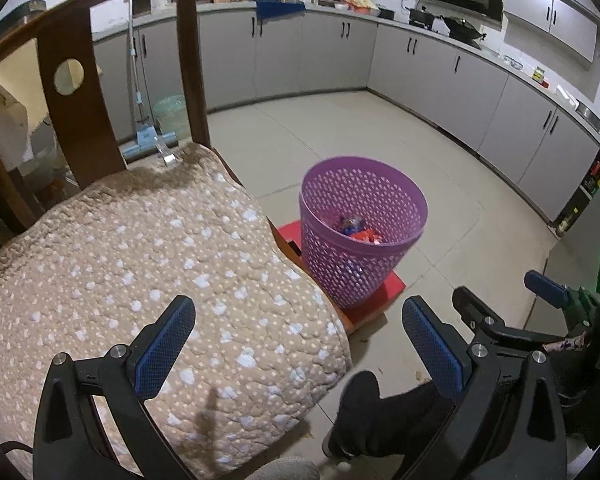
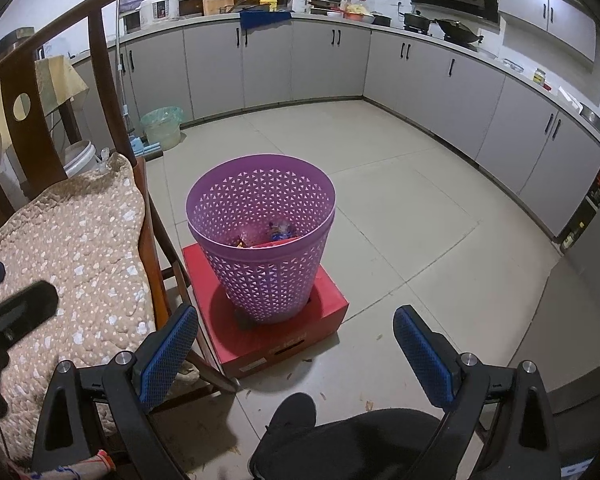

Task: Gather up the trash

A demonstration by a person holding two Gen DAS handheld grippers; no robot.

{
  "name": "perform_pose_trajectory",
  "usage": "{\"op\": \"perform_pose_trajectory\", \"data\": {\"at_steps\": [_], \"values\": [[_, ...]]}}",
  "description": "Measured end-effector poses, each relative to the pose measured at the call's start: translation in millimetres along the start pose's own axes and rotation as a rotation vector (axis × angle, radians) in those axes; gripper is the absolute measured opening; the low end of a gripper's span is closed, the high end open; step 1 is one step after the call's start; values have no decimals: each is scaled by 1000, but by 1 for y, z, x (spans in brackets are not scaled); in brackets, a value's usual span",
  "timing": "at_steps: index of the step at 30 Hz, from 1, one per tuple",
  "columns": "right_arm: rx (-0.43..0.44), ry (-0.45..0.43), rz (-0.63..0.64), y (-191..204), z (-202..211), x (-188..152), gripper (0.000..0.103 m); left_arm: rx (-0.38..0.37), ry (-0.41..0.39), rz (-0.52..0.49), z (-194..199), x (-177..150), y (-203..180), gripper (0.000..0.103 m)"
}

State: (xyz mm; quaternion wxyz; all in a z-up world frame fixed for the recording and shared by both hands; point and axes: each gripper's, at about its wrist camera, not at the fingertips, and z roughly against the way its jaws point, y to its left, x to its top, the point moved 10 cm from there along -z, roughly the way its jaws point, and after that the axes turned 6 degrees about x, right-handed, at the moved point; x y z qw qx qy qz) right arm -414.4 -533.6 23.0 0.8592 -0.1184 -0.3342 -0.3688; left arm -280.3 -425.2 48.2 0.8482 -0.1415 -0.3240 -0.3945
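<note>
Left wrist view: my left tool (image 1: 298, 340) hangs with its blue-padded fingers wide apart and nothing between them, over the front edge of the beige quilted cushion with white dots (image 1: 148, 264) on the dark wooden chair (image 1: 74, 120). My right tool (image 2: 296, 344) is spread apart as well and empty, held above the grey tiled floor (image 2: 400, 216). Straight ahead of it stands the purple perforated plastic waste basket (image 2: 260, 232), upright, its base sunk into the top of a flat red cardboard box (image 2: 284, 340) on the floor just beside the chair. Crumpled wrappers in blue, red and orange (image 1: 358, 230) lie at the bottom of the basket; any print on them is too small to read. A faint marking on the box's front face is not legible either. My dark shoe (image 2: 296, 408) shows below the tool.
</note>
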Motion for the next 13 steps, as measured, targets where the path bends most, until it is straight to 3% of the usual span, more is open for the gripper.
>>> {"op": "perform_pose_trajectory", "data": {"at_steps": [7,13], "values": [[3,-7,2,4,-1,2,100,18,-67,-4,13,9,6,103],[3,-8,-8,3,0,1,100,7,-75,-33,16,9,0,103]]}}
